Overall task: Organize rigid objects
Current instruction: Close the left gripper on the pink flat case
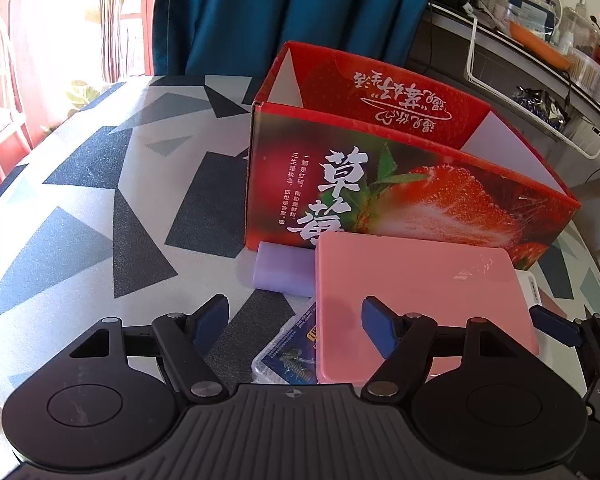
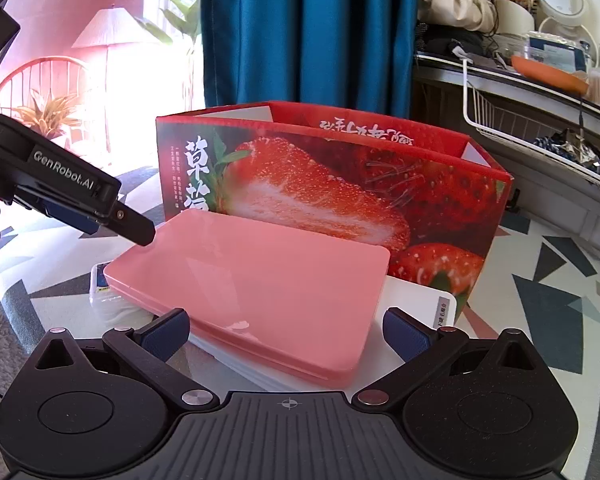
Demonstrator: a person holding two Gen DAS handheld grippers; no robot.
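Note:
A flat pink case (image 1: 420,292) (image 2: 252,280) lies in front of an open red strawberry box (image 1: 380,160) (image 2: 320,184), on top of a white flat box (image 2: 420,308) and a clear plastic box with a blue label (image 1: 288,356). Left of it lies a purple block (image 1: 280,270). My left gripper (image 1: 296,324) is open and straddles the case's left edge, one finger over the lid and one off it. My right gripper (image 2: 286,330) is open around the case's near corner, with a sliver of white showing beside its right pad. Its finger (image 1: 556,320) shows at the case's right edge.
The table (image 1: 80,208) wears a cloth with grey and dark triangles. A white wire basket (image 2: 520,128) hangs off a cluttered shelf at the right. A blue curtain (image 2: 308,32) hangs behind the box, and a chair (image 2: 40,80) stands by the window at the left.

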